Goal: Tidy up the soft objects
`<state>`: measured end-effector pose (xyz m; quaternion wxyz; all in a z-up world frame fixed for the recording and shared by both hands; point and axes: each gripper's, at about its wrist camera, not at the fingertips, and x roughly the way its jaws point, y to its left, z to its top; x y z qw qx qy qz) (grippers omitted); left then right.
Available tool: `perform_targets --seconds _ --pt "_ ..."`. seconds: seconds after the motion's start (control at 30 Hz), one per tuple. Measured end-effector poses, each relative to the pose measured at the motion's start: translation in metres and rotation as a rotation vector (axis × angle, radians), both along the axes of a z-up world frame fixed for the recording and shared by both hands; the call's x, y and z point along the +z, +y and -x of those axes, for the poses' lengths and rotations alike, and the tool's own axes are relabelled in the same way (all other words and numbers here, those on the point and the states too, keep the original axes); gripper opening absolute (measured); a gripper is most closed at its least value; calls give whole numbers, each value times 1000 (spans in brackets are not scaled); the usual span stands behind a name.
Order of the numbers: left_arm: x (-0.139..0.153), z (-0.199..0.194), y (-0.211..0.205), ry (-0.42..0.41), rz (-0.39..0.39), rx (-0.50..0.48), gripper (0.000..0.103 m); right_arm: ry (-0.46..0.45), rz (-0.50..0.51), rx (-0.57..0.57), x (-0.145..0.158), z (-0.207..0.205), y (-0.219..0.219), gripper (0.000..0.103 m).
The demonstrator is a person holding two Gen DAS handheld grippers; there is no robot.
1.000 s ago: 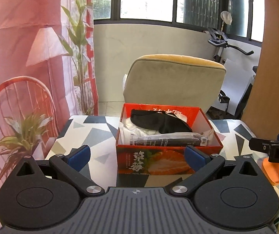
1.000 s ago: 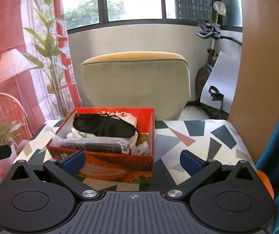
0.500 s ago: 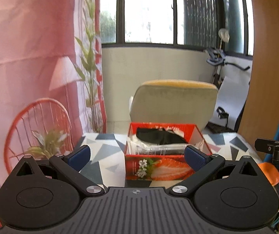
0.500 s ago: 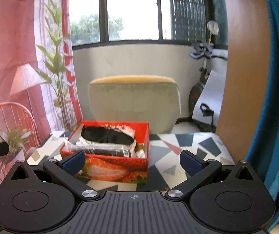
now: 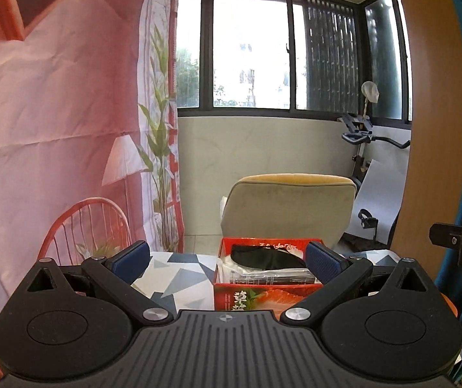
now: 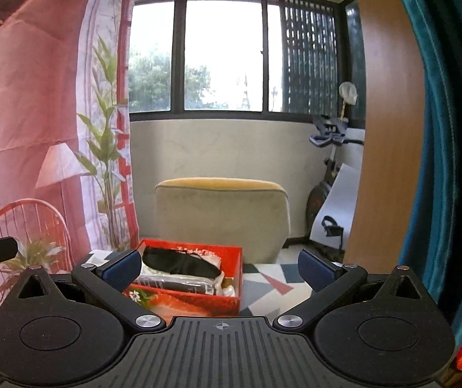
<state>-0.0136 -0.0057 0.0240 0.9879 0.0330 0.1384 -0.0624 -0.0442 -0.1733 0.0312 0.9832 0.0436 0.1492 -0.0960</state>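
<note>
A red box (image 5: 263, 296) printed with strawberries stands on the patterned table (image 5: 173, 278). It holds a black soft cloth (image 5: 268, 256) on top of white fabric and a dark wrapped packet (image 5: 273, 278). The box also shows in the right wrist view (image 6: 195, 302), with the black cloth (image 6: 179, 263) on top. My left gripper (image 5: 227, 260) is open and empty, held back from the box. My right gripper (image 6: 221, 266) is open and empty, also back from the box.
A beige chair (image 5: 289, 207) stands behind the table. A pink printed curtain (image 5: 53, 129) hangs on the left, a wooden panel (image 6: 386, 129) and teal curtain (image 6: 450, 129) on the right. An exercise bike (image 5: 363, 148) stands by the window.
Both grippers have pulled back and tilted up, so the box looks smaller and lower in both views. Both stay open and empty.
</note>
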Motion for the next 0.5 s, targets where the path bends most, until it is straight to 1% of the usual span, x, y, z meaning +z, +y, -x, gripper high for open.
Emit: perform_targets --seconds 0.27,0.5 --pt "-1 -3 2 10 12 15 103 29 -15 -8 -4 -2 -5 103" --pt "-1 0 4 11 12 18 103 36 -16 -21 -8 -4 -3 103"
